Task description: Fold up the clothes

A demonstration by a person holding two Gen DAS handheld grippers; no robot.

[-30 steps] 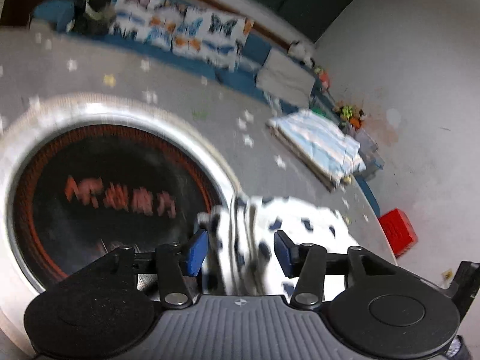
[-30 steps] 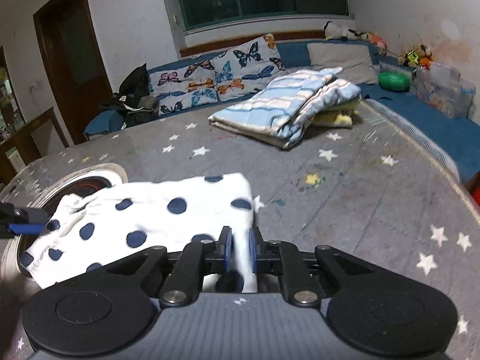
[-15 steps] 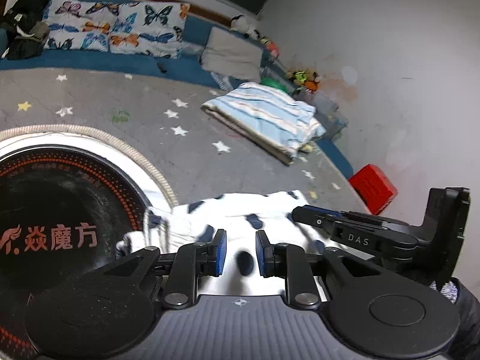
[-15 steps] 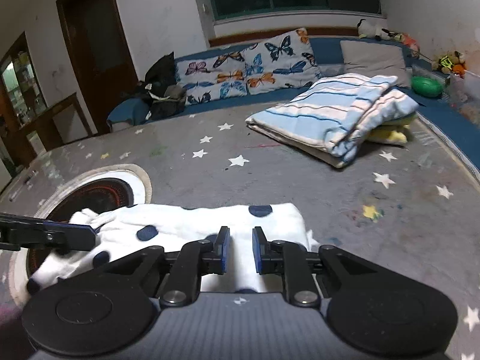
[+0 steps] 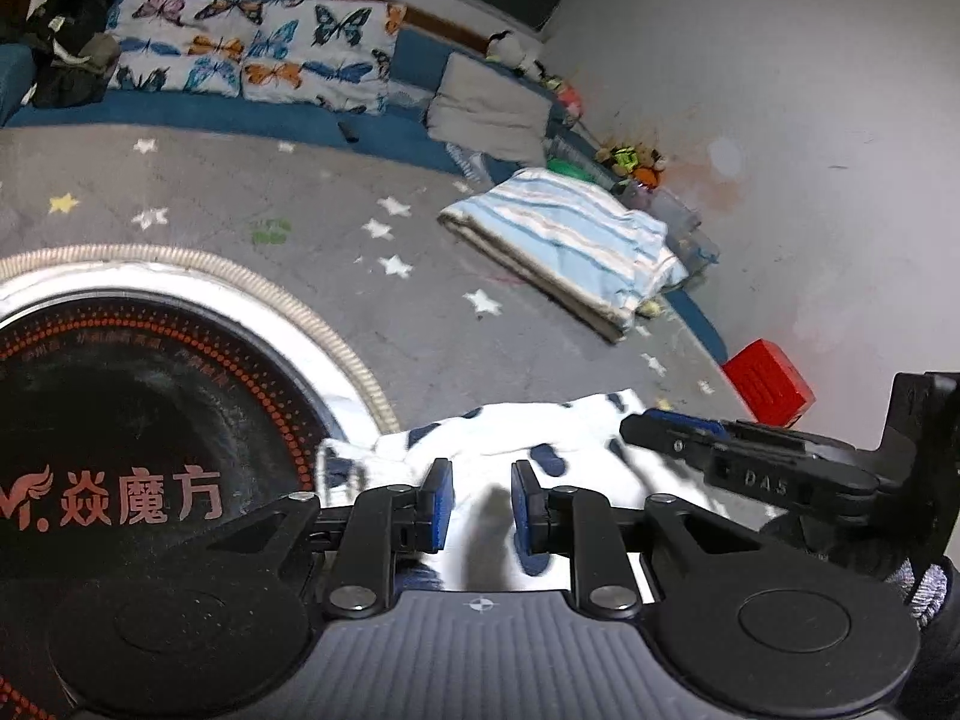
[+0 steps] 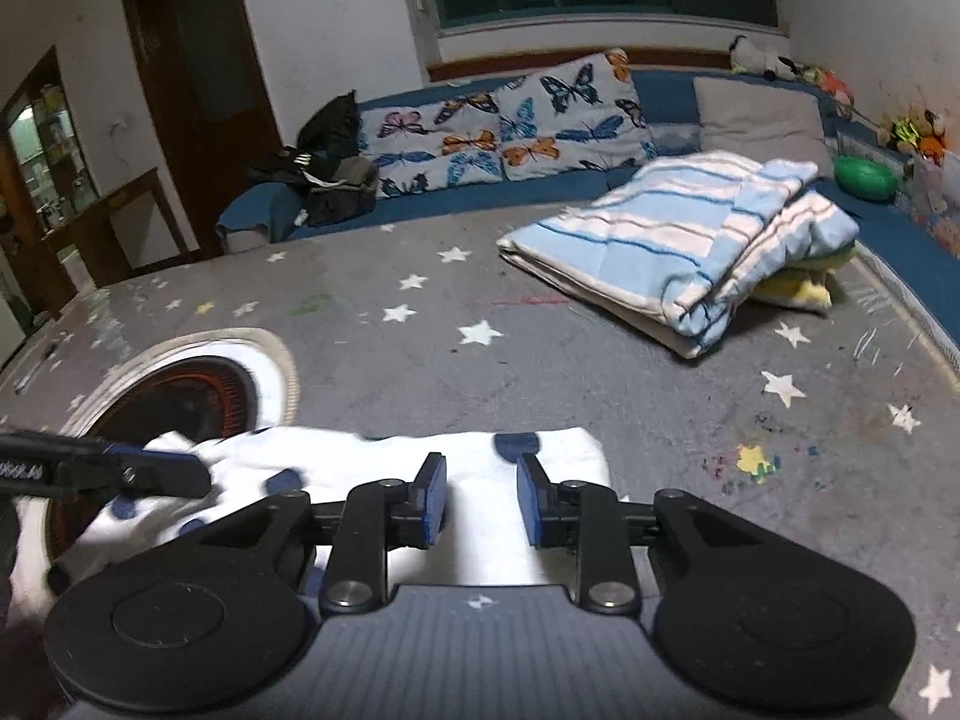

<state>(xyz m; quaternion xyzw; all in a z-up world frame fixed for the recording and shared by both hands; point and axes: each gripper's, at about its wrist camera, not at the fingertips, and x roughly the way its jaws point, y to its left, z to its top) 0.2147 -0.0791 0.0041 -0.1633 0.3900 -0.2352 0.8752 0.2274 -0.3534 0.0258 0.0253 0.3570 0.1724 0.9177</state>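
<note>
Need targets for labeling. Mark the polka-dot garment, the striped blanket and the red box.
polka-dot garment [image 6: 480, 483], right wrist view, white middle panel.
striped blanket [image 6: 654, 240], right wrist view, top fold.
red box [image 5: 768, 383], left wrist view, top face.

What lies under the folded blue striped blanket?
A yellow item peeks out beneath the striped blanket at its right end, on the grey star-print surface. The rest is covered.

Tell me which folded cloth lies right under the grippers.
The white polka-dot garment, partly over the round burner; the blue striped blanket lies far back.

Polka-dot garment [image 6: 384, 468] near edge hidden behind tool.
</note>
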